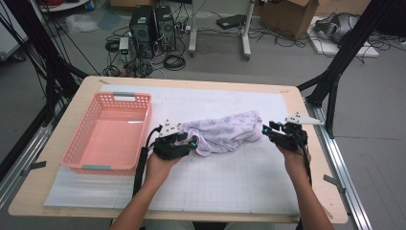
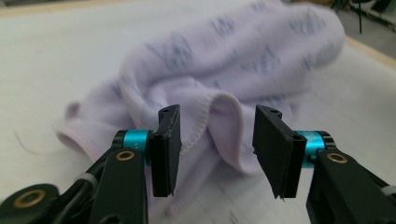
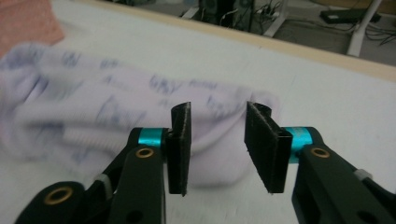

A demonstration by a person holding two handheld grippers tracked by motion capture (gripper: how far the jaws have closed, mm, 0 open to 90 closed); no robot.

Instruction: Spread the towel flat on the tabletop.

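A pale lilac cloth (image 1: 225,132) with a faint blue print lies bunched in the middle of the white gridded mat. At its left end, my left gripper (image 1: 189,140) is held by a hand. In the left gripper view the left gripper (image 2: 218,116) is open, and a hemmed fold of the cloth (image 2: 224,56) rises between the jaws without either pad pressing on it. My right gripper (image 1: 266,130) is at the cloth's right end. In the right gripper view the right gripper (image 3: 218,108) is open, with the rounded end of the cloth (image 3: 93,107) just beyond the gap.
A pink plastic basket (image 1: 115,98) stands empty on the left part of the mat. The wooden table (image 1: 57,143) ends close behind the basket and at the right past my right hand. Black frame posts stand at both back corners.
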